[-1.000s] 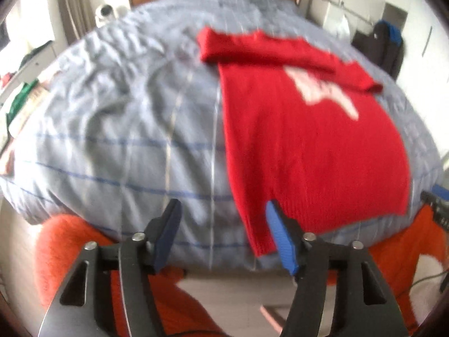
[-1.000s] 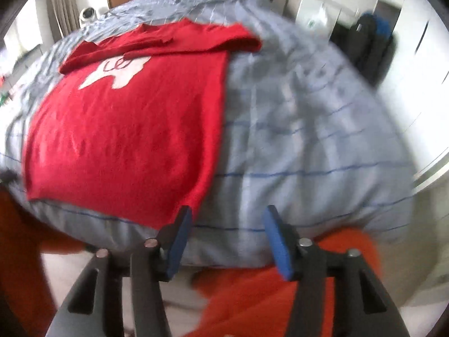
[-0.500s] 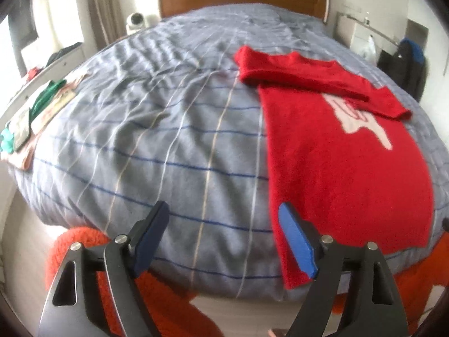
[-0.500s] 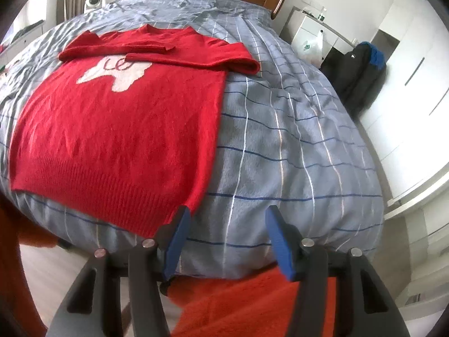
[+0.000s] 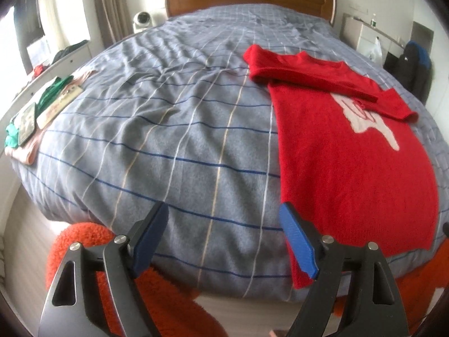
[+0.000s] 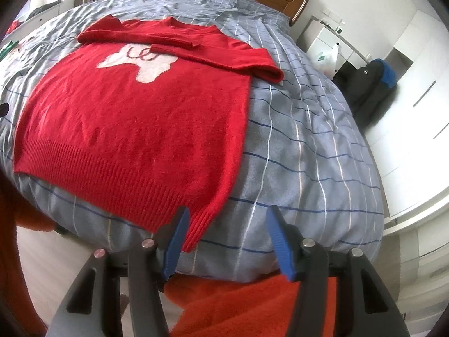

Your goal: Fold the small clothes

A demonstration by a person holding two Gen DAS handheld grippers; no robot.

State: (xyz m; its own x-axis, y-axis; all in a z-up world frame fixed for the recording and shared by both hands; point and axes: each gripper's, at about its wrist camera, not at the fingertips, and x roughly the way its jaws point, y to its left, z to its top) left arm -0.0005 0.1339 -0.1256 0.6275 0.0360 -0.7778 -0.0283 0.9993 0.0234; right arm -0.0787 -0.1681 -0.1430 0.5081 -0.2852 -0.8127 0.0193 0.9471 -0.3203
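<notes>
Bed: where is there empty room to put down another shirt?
Biggest bare stretch of quilt: between the red sweater and the folded clothes pile at the bed's edge. A narrower strip lies beyond the sweater's other side. The pile's corner is crowded.

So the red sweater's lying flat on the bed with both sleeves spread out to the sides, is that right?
Not quite. The sweater does lie flat on the bed, but both sleeves are folded in across the chest, as the right wrist view shows.

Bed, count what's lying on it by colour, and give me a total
Red: 1, the red sweater, sleeves folded across its chest
Green: 1, a green garment at the far left edge
Pink: 1, a pink garment under it
Total: 3 on the bed
</notes>
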